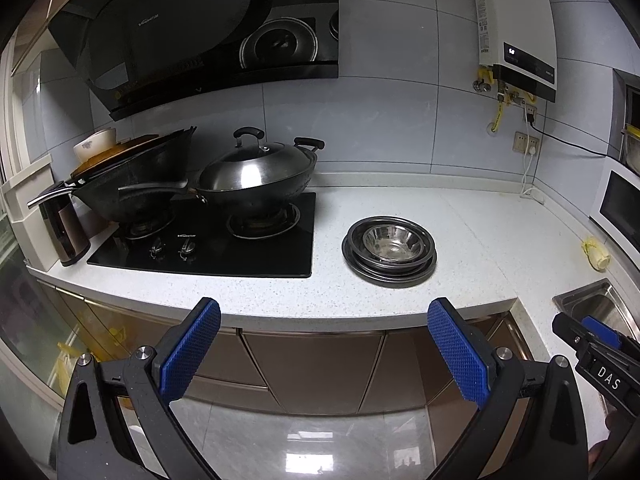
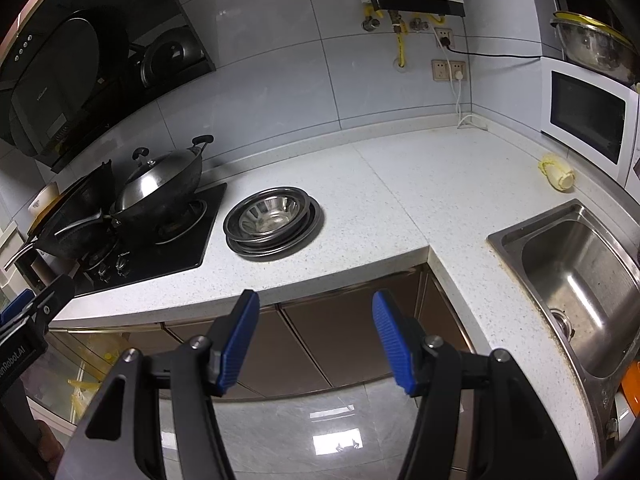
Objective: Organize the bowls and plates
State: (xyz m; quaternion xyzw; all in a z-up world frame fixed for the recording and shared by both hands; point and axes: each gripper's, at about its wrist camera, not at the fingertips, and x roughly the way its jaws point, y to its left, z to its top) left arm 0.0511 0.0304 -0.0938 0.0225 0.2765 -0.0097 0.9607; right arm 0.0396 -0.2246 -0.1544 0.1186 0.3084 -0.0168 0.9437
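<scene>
A stack of steel plates (image 1: 362,266) with a steel bowl (image 1: 394,242) nested on top sits on the white counter right of the stove. It also shows in the right wrist view, plates (image 2: 310,226) and bowl (image 2: 272,214). My left gripper (image 1: 324,346) is open and empty, held in front of the counter edge, short of the stack. My right gripper (image 2: 316,342) is open and empty, also off the counter edge, nearer the sink. The right gripper shows at the left wrist view's right edge (image 1: 592,340).
A black gas stove (image 1: 208,240) carries a lidded wok (image 1: 256,176) and a second wok (image 1: 132,176). A steel sink (image 2: 580,272) is at the right. A yellow object (image 2: 558,174) lies near a white microwave (image 2: 588,120). Brown cabinets (image 1: 320,368) sit below the counter (image 1: 460,208).
</scene>
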